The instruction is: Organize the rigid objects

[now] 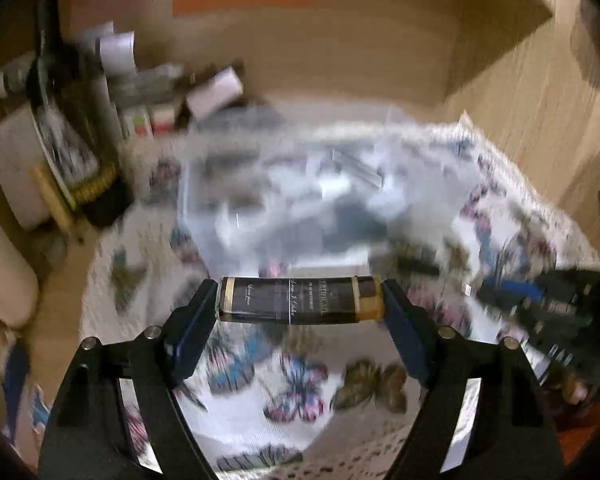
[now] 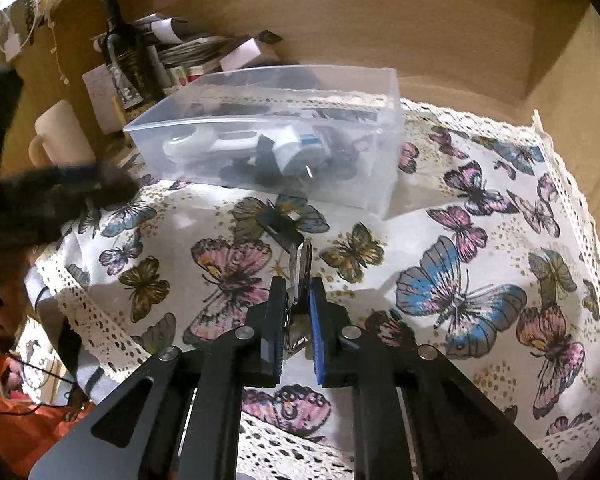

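From where I sit, my left claw (image 1: 300, 300) is clamped on a dark, gold-banded bar (image 1: 298, 300), held crosswise, its long axis running from one pad to the other. Script on its label is partly legible: I make out something like "CERTIFICATE" and a cursive line I cannot read.

My right claw (image 2: 296, 300) is pinched almost fully narrow on a bunch of keys (image 2: 298, 276), the metal blades poking out ahead, with a black tab (image 2: 280, 226) on the cloth beyond them.

The landmark is the clear plastic bin (image 2: 384, 120) on the butterfly-print tablecloth (image 2: 480, 240) over the tabletop. From the right claw it lies straight ahead and a little up-frame, near, its long side across my line of approach; small items already lie inside it. From the left claw the bin (image 1: 196, 184) is also dead ahead, just beyond the bar, though that view is badly blurred.

I judge both loads are bound for the bin; the left looks nearer.

A dark bottle (image 2: 118, 52) stands behind the bin's left end; its label is unreadable.
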